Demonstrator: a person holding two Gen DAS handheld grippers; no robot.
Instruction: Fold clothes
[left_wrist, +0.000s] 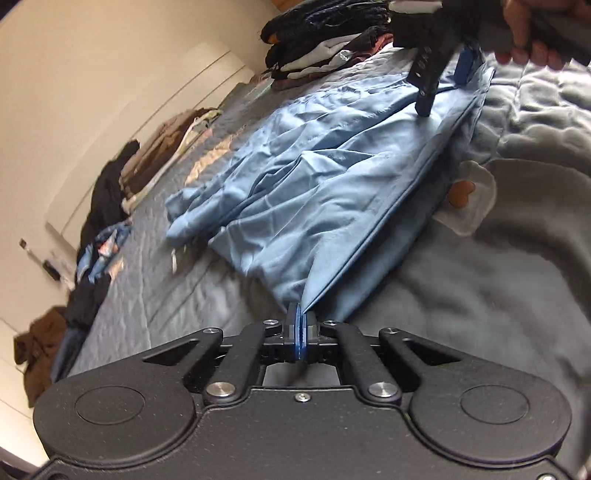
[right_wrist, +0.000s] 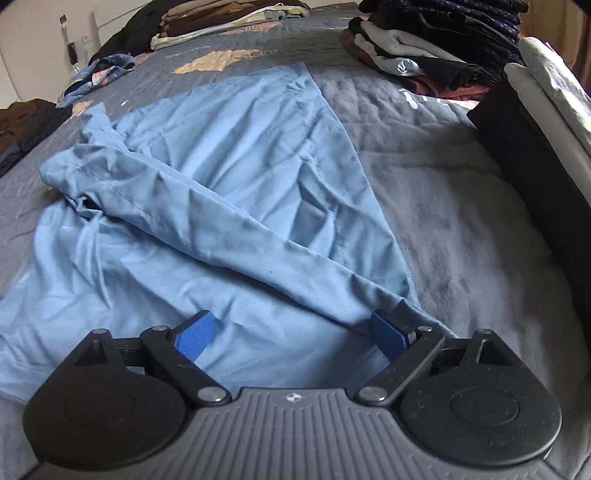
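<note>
Left gripper (left_wrist: 300, 325) fingers pinch crinkled blue garment (left_wrist: 295, 177) hem; right gripper (right_wrist: 291, 334) fingers spread, empty.

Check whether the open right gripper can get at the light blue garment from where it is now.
Probably yes: the right gripper is open directly over the light blue garment, with nothing between its blue pads and the cloth.

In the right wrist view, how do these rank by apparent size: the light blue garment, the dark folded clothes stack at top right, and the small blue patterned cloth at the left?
1. Light blue garment, by far the largest.
2. Dark folded clothes stack.
3. Small blue patterned cloth, the smallest.
The last two lie farther from the camera, so their true sizes stay unsure.
</note>
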